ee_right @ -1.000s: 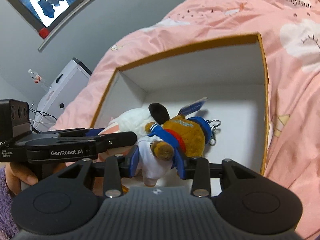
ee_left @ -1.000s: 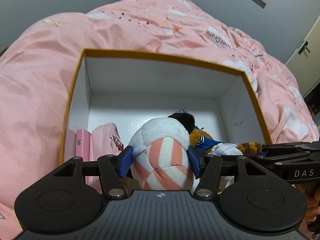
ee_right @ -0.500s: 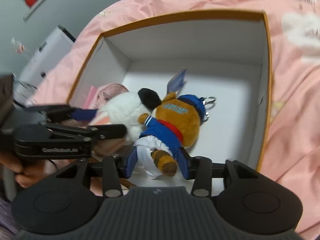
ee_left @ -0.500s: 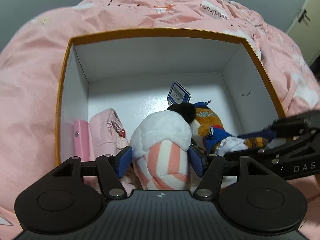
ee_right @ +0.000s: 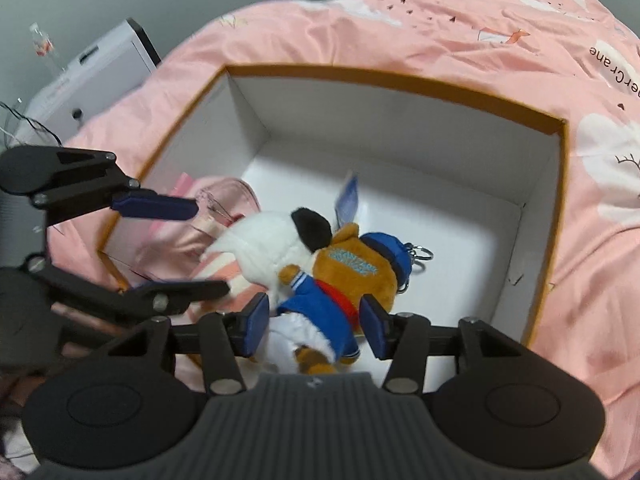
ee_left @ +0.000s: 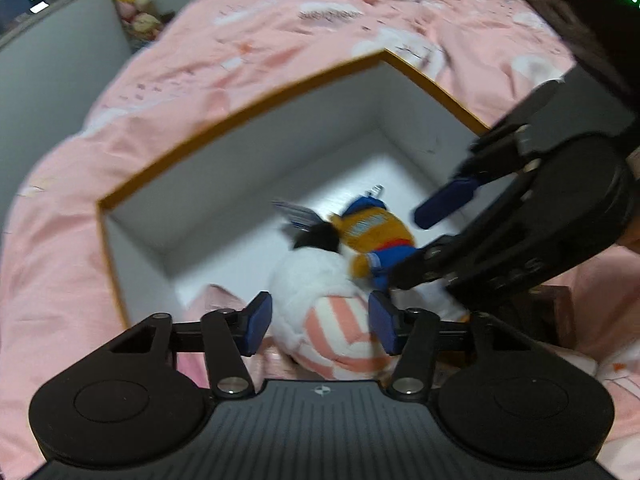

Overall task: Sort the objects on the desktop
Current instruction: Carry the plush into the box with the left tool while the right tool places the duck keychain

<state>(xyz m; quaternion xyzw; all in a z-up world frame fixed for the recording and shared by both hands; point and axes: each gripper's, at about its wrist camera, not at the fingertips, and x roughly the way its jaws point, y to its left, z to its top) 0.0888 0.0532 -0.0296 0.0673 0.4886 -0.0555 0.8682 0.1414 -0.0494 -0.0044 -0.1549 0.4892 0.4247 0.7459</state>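
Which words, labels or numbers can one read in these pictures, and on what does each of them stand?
"erCrane", its start cut off by the picture's edge: printed on the pink bedcover, right wrist view.
Light blue lettering on the chest of the brown plush bear: too blurred to read.
Print on the blue hang tag: too blurred to read.
Dark print on the bedcover in the left wrist view: too blurred to read.

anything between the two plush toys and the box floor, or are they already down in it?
Nothing visible stands in the way: the striped plush and the brown plush already lie inside the box, beside a pink pouch. The left gripper and right gripper straddle them, pads off.
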